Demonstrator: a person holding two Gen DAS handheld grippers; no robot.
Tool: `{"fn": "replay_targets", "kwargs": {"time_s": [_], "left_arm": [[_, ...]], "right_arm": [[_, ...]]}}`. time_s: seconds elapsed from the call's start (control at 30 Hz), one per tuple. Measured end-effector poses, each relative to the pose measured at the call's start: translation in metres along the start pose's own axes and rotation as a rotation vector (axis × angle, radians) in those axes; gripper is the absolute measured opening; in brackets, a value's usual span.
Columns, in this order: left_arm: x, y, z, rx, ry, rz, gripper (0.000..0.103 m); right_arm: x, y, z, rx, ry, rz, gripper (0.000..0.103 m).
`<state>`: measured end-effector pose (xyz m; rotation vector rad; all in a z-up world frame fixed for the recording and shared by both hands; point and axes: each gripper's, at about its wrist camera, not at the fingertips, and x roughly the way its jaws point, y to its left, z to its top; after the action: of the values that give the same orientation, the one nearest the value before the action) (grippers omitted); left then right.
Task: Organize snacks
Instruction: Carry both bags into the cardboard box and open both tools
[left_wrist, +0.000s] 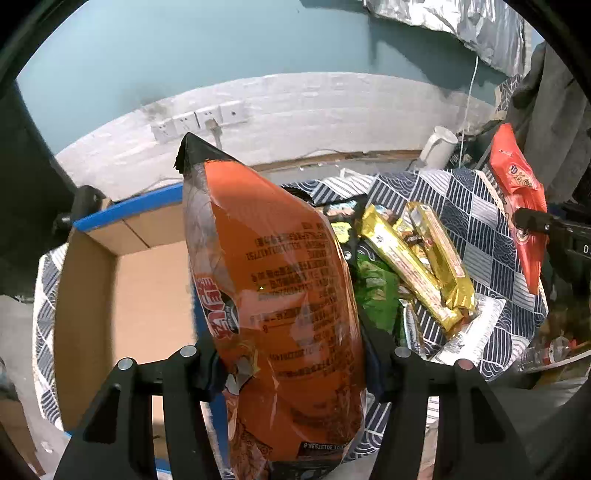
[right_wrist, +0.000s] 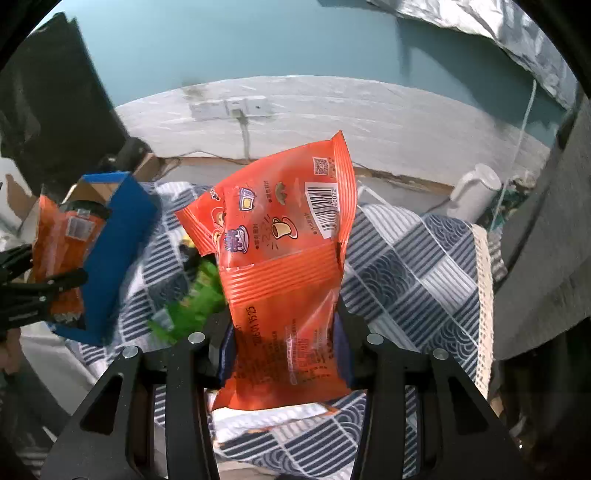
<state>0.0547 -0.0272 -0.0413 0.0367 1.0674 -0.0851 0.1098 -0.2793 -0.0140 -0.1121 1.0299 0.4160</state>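
- My left tool (left_wrist: 291, 354) is clamped on an orange snack bag (left_wrist: 280, 295), a puffy pack with a black sealed top edge, rows of dark print and a red logo on its side; it stands up between the fingers, above the edge of the cardboard box (left_wrist: 147, 288).
- My right tool (right_wrist: 284, 339) is closed on a red-orange snack packet (right_wrist: 284, 258): flat and crinkled, with ridged seal bands, a white barcode label, a small QR square and little cartoon cup pictures. It is lifted off the patterned cloth (right_wrist: 406, 280).
- The cardboard box has plain brown inner walls and a blue rim; the part of its floor that shows in the left view holds nothing I can make out, and the orange bag hides the rest.
- Beside the box, on the navy-and-white patterned cloth, lies a loose heap: gold-wrapped bars (left_wrist: 417, 258) crossing one another, green packets (left_wrist: 376, 291) beneath them, and darker packs further back that I cannot tell apart.
- Only the left view shows the gold bars and the inside of the box. At its right edge, it also catches my right tool holding the red-orange packet.
- Only the right view shows the blue outer wall of the box, with my left tool and the orange bag just beside it at the left edge.
- Further back in both views stand a white kettle (right_wrist: 474, 192), then a white wall with a row of sockets (left_wrist: 199, 122) and a plugged-in cable.
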Motion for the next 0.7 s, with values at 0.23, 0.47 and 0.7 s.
{"fn": "replay_targets", "kwargs": {"time_s": [0.23, 0.47, 0.7], "left_arm": [[-0.024, 0.026, -0.004, -0.018, -0.049, 0.029, 0.059], [-0.035, 0.057, -0.013, -0.051, -0.066, 0.06, 0.059], [-0.041, 0.094, -0.023, -0.101, -0.074, 0.094, 0.059]], "right_arm": [[-0.007, 0.041, 0.012, -0.058, -0.016, 0.046, 0.042], [-0.002, 0.082, 0.028, -0.107, -0.014, 0.09, 0.042], [0.012, 0.129, 0.045, -0.154, 0.007, 0.137, 0.042]]}}
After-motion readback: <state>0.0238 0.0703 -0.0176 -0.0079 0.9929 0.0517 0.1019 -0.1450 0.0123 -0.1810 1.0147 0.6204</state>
